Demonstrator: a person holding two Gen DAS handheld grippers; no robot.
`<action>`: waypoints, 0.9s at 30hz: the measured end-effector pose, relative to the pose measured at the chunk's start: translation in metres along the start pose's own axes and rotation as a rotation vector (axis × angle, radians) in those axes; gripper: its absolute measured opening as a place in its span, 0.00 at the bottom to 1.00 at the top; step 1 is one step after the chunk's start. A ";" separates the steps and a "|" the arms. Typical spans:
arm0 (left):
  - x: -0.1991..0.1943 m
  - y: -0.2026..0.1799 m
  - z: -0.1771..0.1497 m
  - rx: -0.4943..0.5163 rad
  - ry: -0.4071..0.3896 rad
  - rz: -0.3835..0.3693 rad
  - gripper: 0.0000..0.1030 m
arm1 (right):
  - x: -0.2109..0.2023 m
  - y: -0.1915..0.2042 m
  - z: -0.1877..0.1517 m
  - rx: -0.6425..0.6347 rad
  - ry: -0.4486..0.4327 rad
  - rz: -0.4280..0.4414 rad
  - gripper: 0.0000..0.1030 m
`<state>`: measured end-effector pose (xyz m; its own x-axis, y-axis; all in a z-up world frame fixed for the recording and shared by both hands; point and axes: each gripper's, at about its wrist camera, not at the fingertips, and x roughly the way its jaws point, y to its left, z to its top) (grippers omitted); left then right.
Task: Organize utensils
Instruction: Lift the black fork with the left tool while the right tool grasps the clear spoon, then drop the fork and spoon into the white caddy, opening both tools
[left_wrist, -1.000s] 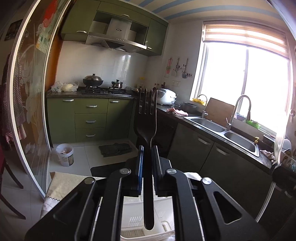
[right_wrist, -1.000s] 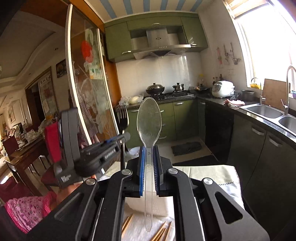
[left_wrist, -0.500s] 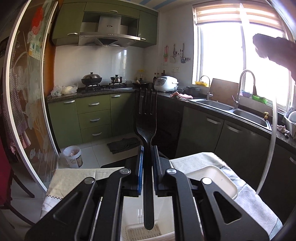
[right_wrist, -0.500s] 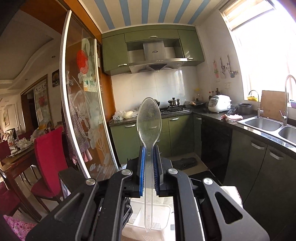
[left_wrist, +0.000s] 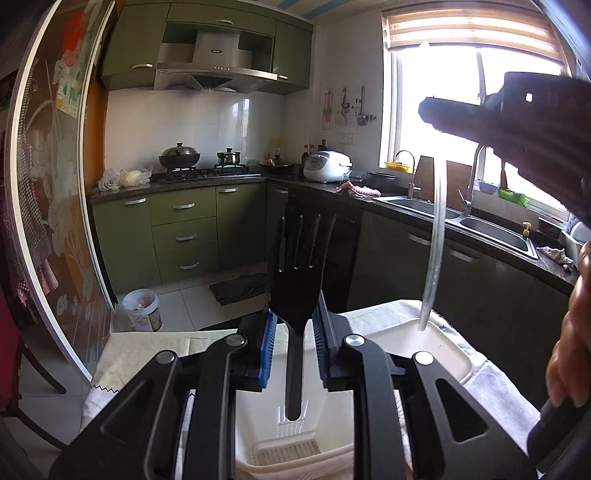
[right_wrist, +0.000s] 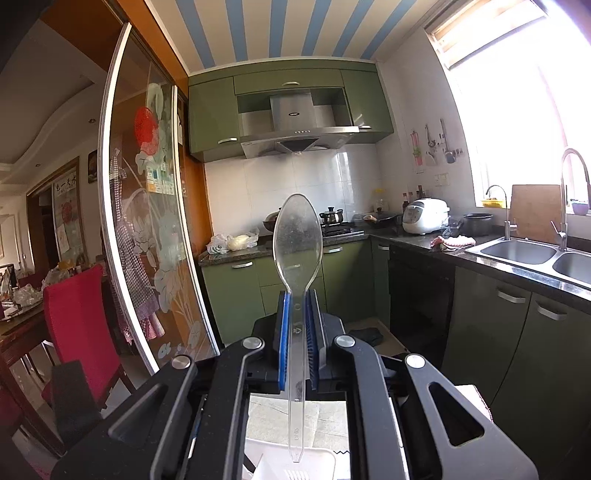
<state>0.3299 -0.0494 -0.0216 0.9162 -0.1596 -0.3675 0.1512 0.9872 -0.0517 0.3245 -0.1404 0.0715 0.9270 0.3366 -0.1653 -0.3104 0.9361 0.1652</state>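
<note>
- Two utensils are in play, and neither is fully stowed yet as far as the frames show.
- At the lower centre of the left wrist view, the left gripper (left_wrist: 293, 345) has just been opening: its blue pads (left_wrist: 267, 345) stand clear of the black fork (left_wrist: 299, 291), which is between them, upright, tines up.
- That fork's handle end sits down in the slotted section of the white basket (left_wrist: 448, 354), at the bottom of the frame. I judge this piece as good as delivered; only drawing the gripper away is left.
- In the centre of the right wrist view, the right gripper (right_wrist: 295, 341) is clamped on the neck of the clear plastic spoon (right_wrist: 297, 251), bowl upward, handle hanging below the pads.
- At the right of the left wrist view, the spoon's handle tip hovers over the basket's open compartment; whether it touches the floor I cannot tell.
- Left to do: lower and release the spoon.
- Whether more utensils wait on the cloth-covered table (left_wrist: 147, 350) is out of view.
</note>
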 end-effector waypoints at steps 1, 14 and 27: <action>-0.003 0.002 0.002 -0.005 -0.005 0.000 0.19 | 0.003 0.000 -0.004 -0.001 -0.001 -0.001 0.09; -0.041 0.034 0.017 -0.137 0.009 -0.026 0.28 | 0.010 -0.005 -0.061 -0.031 0.081 -0.028 0.09; -0.085 0.020 0.018 -0.099 0.042 -0.043 0.35 | -0.007 -0.005 -0.102 -0.069 0.151 -0.026 0.24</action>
<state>0.2620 -0.0163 0.0252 0.8928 -0.2038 -0.4018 0.1510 0.9756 -0.1595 0.2981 -0.1370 -0.0278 0.8943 0.3186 -0.3141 -0.3051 0.9478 0.0926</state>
